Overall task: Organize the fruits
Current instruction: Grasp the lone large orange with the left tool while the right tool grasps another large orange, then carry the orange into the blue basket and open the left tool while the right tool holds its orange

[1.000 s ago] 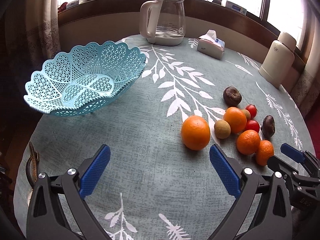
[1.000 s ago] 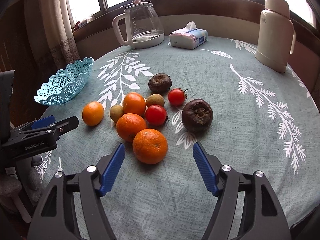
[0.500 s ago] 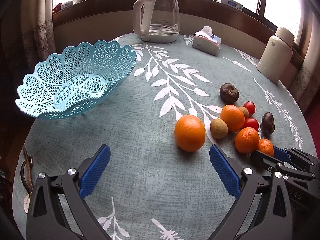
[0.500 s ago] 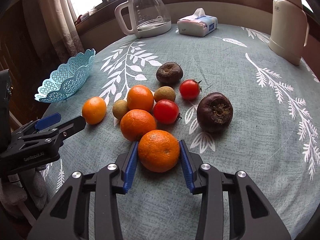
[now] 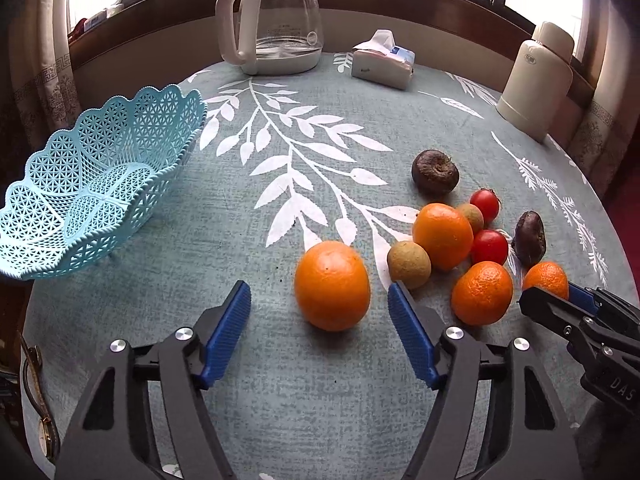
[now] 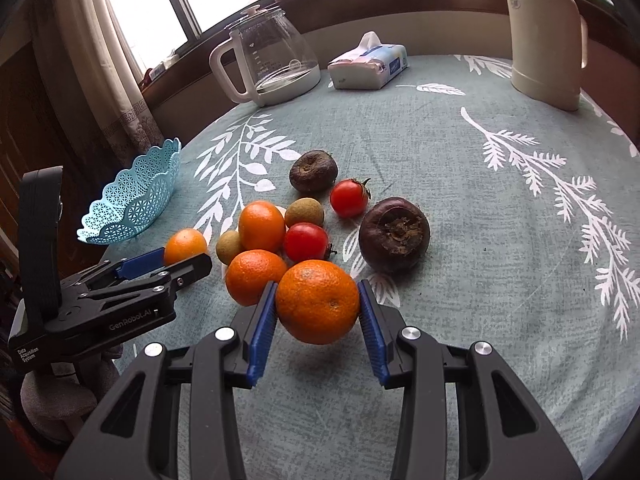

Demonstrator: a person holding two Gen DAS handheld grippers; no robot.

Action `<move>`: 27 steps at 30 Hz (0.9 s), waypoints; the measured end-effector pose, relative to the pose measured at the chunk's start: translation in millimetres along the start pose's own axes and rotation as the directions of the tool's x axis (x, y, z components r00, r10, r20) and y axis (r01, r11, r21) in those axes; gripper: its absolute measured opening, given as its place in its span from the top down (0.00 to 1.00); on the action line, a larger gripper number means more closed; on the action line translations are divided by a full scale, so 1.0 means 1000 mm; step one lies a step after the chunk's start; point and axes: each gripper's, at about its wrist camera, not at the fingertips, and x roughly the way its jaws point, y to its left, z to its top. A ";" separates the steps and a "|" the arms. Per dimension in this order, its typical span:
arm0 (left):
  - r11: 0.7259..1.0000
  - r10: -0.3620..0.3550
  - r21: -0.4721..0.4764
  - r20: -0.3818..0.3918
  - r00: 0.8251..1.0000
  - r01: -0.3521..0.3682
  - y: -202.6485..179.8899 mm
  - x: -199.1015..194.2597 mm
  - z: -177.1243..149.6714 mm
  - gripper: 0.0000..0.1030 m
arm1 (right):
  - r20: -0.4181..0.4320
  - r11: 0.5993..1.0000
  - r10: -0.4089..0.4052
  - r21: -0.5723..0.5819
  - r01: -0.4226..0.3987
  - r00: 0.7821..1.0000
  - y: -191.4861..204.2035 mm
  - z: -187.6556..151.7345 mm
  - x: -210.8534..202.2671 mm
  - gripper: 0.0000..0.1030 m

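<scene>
A pale blue lattice basket (image 5: 96, 196) sits empty at the table's left edge, also seen as the basket (image 6: 132, 200) in the right wrist view. My left gripper (image 5: 318, 287) is open, with a lone orange (image 5: 332, 285) standing on the cloth between its fingers, untouched. My right gripper (image 6: 317, 285) is shut on another orange (image 6: 317, 308), held just above the cloth with its shadow below. Beside it lie two oranges (image 6: 261, 225), two tomatoes (image 6: 306, 242), two dark brown fruits (image 6: 394, 234) and two small tan fruits (image 6: 304, 212).
A glass kettle (image 5: 276, 20), a tissue pack (image 5: 382, 64) and a cream thermos (image 5: 536, 80) stand along the far edge by the window. A wristwatch (image 5: 40, 400) hangs at the table's near left edge. Bare cloth separates the basket from the fruit.
The right gripper went from open to shut on the nearest orange and raised it slightly. The left gripper moved forward until its open fingers flank the lone orange.
</scene>
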 end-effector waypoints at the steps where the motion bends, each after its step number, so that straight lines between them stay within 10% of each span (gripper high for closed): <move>1: 1.000 0.002 0.004 -0.003 1.000 -0.002 -0.001 0.002 0.000 0.39 | 0.001 1.000 0.002 0.002 -0.002 1.000 0.000 0.000 0.000 0.61; 10: 1.000 0.002 0.028 0.000 1.000 -0.002 -0.005 0.004 0.000 0.63 | 0.019 1.000 0.014 0.015 -0.014 1.000 -0.002 -0.002 -0.003 0.61; 27: 0.999 0.030 0.008 0.115 0.993 -0.031 -0.004 -0.021 -0.005 0.63 | 0.039 0.999 0.009 0.035 -0.011 0.999 -0.005 -0.002 -0.006 0.61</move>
